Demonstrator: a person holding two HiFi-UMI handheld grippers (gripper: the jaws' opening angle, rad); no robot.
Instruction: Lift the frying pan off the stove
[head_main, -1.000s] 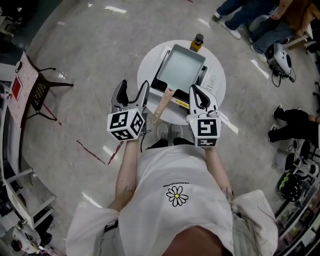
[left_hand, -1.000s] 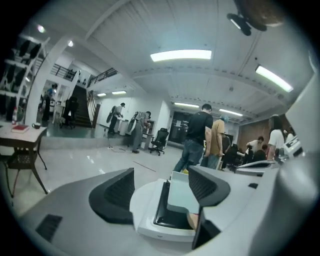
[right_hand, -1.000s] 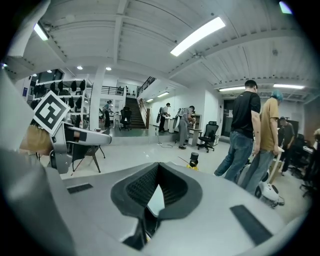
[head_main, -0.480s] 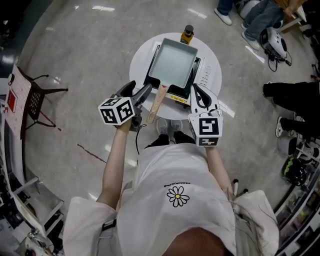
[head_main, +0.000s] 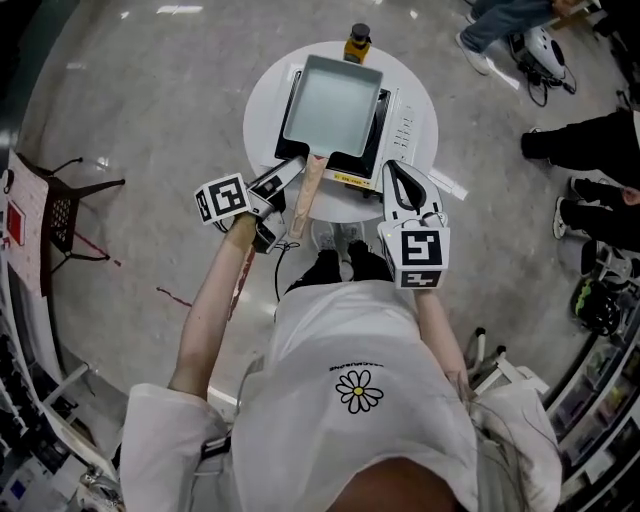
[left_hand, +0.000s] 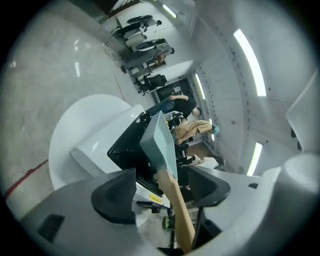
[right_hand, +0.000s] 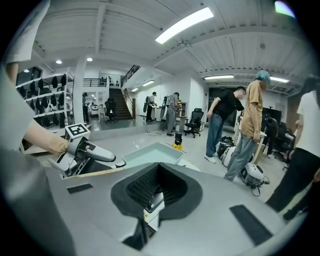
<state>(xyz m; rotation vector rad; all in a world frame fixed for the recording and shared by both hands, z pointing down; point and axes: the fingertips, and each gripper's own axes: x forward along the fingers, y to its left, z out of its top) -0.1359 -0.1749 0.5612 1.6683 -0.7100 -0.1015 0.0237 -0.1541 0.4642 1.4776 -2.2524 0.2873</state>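
Note:
A pale teal rectangular frying pan (head_main: 332, 103) with a wooden handle (head_main: 305, 195) sits on a black stove (head_main: 375, 152) on a round white table (head_main: 422, 100). The handle points toward me. My left gripper (head_main: 288, 190) is rolled on its side at the handle. In the left gripper view the handle (left_hand: 175, 200) runs between the jaws of the open left gripper (left_hand: 162, 191), nearer the right jaw, up to the pan (left_hand: 160, 142). My right gripper (head_main: 398, 180) is shut and empty at the table's near right edge, beside the stove. From the right gripper (right_hand: 157, 192) I see the pan (right_hand: 152, 152).
A yellow bottle with a dark cap (head_main: 356, 42) stands at the table's far edge behind the stove. A black chair (head_main: 60, 205) is on the floor to the left. People's legs (head_main: 590, 150) and gear are at the right.
My left gripper has swung right and rolled sideways, so the pan's handle now lies between its jaws. The right gripper has kept its place, shut, by the stove.

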